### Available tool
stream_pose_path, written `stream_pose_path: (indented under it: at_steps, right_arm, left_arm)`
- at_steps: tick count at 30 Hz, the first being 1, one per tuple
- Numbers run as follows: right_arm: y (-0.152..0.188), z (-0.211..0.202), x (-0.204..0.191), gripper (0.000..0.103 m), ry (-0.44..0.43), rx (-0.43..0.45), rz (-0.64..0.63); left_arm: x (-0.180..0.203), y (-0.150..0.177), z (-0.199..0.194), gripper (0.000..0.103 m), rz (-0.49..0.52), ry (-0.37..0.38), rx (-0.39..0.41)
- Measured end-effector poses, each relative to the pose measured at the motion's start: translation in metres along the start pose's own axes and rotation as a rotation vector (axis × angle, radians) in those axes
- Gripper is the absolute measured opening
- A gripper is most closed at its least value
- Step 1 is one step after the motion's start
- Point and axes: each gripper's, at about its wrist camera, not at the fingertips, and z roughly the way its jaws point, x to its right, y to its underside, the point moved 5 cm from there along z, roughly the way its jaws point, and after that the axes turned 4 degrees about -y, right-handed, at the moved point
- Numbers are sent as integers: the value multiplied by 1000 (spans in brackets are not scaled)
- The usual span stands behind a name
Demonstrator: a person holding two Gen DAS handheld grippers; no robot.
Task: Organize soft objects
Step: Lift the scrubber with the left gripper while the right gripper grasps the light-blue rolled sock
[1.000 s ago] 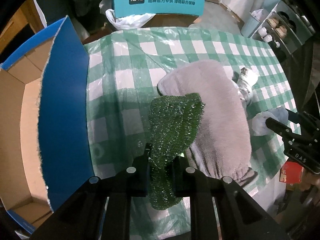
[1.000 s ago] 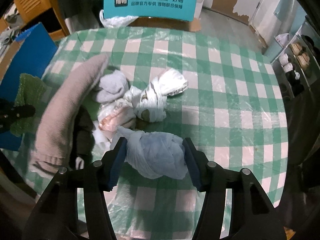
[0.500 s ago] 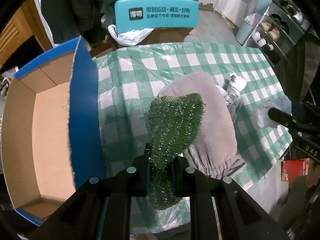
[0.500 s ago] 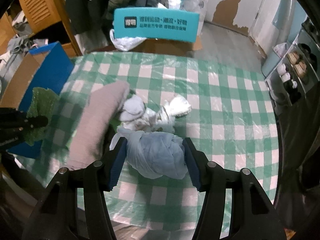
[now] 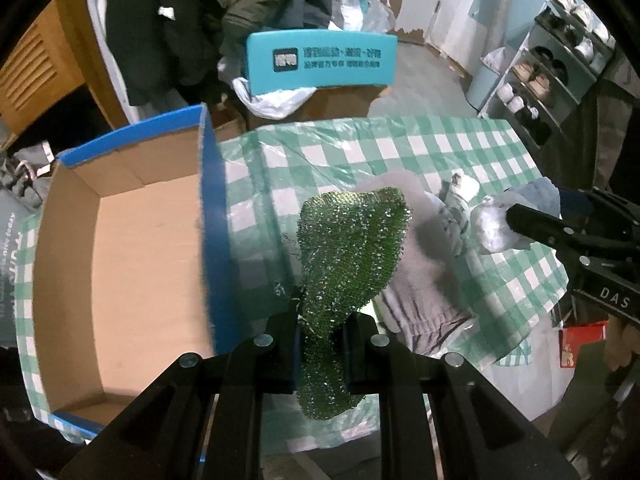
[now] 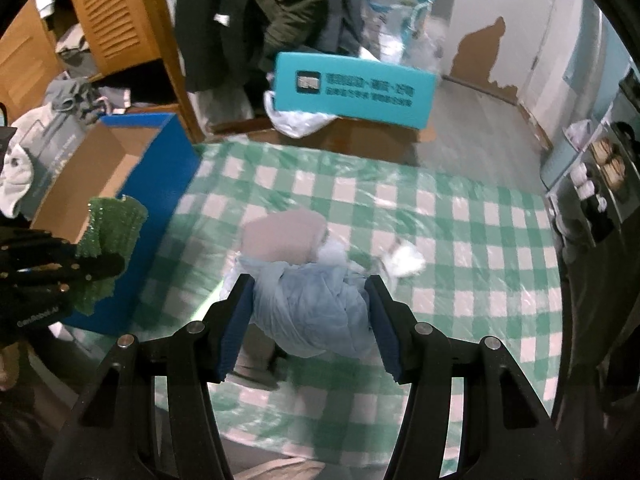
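Observation:
My left gripper (image 5: 320,336) is shut on a green glittery cloth (image 5: 352,248), held above the checked table beside the open blue cardboard box (image 5: 212,216). In the right wrist view the same green cloth (image 6: 110,236) and left gripper (image 6: 112,266) show at the left, next to the box (image 6: 160,168). My right gripper (image 6: 310,312) is shut on a light blue cloth bundle (image 6: 312,312), lifted over the table. From the left wrist the bundle (image 5: 520,216) and right gripper (image 5: 516,216) appear at the right. A grey-pink garment (image 5: 420,276) and small white bundles (image 6: 404,260) lie on the table.
The green-and-white checked tablecloth (image 6: 460,216) covers the table. A teal box (image 6: 352,90) stands on a brown carton beyond the far edge, with hanging coats behind. Shoe shelves (image 5: 552,76) stand at the right. A red packet (image 5: 580,340) lies on the floor.
Both grippers have risen with their cloths, so the table looks smaller and farther. More of the box's inside shows in the left wrist view.

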Motion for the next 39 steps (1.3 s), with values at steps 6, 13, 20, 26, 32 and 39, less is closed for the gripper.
stream_pose_path:
  at_steps: [6,13,20,26,32,39]
  right_arm:
    - [-16,-1,-31,56,-35,13,-37]
    - [-36,4,-71,56,-65,22,-85]
    - [-58,12,-116,56,-100,24,-140]
    - [-71,26,-156,56,-125,9,-186]
    - [-78,46,-191,56,-154,-23,-217]
    - [-81,63,-222,56,-169,-49,-258]
  left_arm:
    - [-25,2,-12,15,-40,-8,18]
    - [-56,4,-26,15,-96,0,45]
    - [-87,9,-34,15,-157,-9,65]
    - [-116,15,-34,15,-205,-32,65]
    - [-144,24,-28,15,-253,-59,51]
    - [-170,34,-16,15,-302,-81,22]
